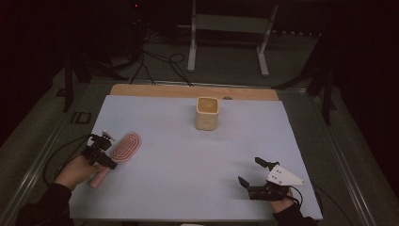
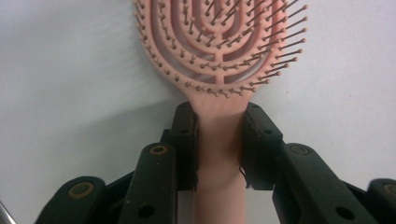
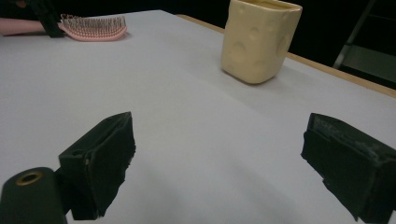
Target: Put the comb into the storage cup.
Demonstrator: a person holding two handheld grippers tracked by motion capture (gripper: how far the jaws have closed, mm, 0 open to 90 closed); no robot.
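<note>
Left gripper (image 2: 218, 135), at the lower left of the high view, closed on the neck of a pink vented hairbrush (image 1: 123, 150); the left gripper view shows both black jaws pressed flat against the sides of the handle (image 2: 219, 158) just below the oval bristle head (image 2: 219, 42), bristles facing up. The brush lies on the pale sheet (image 1: 188, 155) that covers the table, its head pointing toward the upper right of the high view and its handle end by the person's left hand (image 1: 77, 170). Right gripper (image 1: 251, 173), at the lower right of the high view, is spread wide and holds nothing; in the right gripper view its two jaws stand far apart above bare sheet. A cream square cup (image 1: 207, 113), dimpled on its sides and open at the top, stands upright near the far middle of the sheet, well apart from both grippers. The step in hand appears to be securing the brush for a lift, probably toward the cup. To do it well, the grip should stay square on the narrow neck so that the handle cannot twist; the lift should be straight up before any travel, keeping the head level, and the free gripper is best kept clear of the path between brush and cup.
</note>
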